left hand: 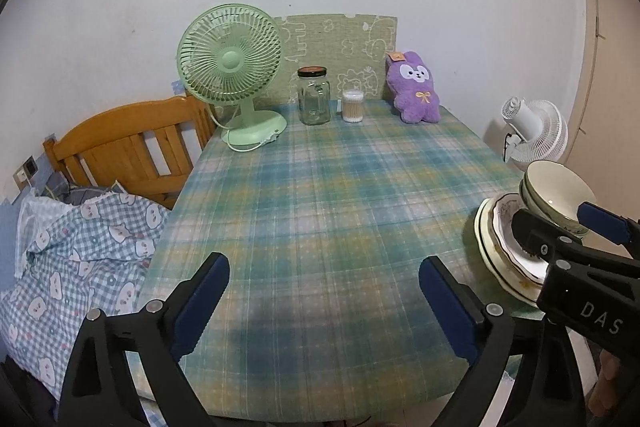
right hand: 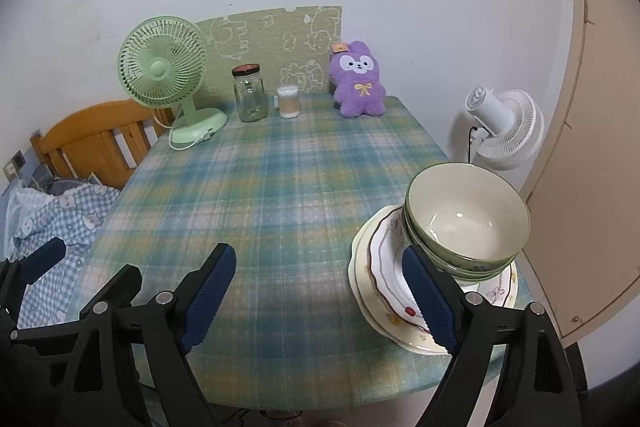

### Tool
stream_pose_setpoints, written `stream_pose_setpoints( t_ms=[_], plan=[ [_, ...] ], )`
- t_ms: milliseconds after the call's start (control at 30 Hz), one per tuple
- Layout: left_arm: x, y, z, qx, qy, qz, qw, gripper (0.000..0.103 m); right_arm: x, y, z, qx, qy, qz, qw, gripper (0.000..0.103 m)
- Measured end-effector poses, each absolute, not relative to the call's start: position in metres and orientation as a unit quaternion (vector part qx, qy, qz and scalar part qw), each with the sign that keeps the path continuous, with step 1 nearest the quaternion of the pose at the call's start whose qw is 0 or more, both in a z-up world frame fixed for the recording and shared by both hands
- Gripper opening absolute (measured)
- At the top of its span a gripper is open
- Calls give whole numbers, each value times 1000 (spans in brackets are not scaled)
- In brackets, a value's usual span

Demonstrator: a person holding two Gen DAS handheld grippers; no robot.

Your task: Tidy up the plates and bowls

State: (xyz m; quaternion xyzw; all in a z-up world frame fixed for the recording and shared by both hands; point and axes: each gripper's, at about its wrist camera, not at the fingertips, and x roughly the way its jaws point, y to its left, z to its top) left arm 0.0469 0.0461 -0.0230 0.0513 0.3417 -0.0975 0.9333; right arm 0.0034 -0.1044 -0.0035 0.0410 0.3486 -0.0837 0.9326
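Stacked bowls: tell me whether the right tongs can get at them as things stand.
Probably yes. The right tongs stand open and empty, the bowls top the plates just beside their right finger, nothing between.

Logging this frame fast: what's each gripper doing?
Left gripper: open, holding nothing.
Right gripper: open, holding nothing, beside the stacked bowls.

Domestic room, a bedroom with a table in it: wooden bed headboard [left hand: 120, 151] and checked bedding printed with small cartoon faces [left hand: 80, 259] at the left, against a plain white wall. Table under a blue-green plaid cloth [left hand: 320, 211], carrying along its far edge a green desk fan [left hand: 230, 67], glass jar [left hand: 314, 97], tub of cotton swabs [left hand: 353, 107] and purple plush toy [left hand: 416, 87]. White fan [right hand: 504, 131] stands beyond the table's right side; stacked plates [right hand: 380, 267] and bowls [right hand: 464, 223] at near right.
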Motion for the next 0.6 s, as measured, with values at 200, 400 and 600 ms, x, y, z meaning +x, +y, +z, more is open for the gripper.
stream_pose_setpoints(
  t_ms=[200, 400, 600],
  plan=[
    [43, 53, -26, 33, 328, -79, 941, 101, -3, -106, -6, 43, 331, -79, 939, 94],
    [40, 57, -25, 23, 315, -65, 946, 101, -5, -105, -5, 41, 321, -77, 943, 94],
    [38, 62, -21, 16, 302, -59, 951, 103, -5, -107, -3, 41, 317, -76, 944, 94]
  ],
)
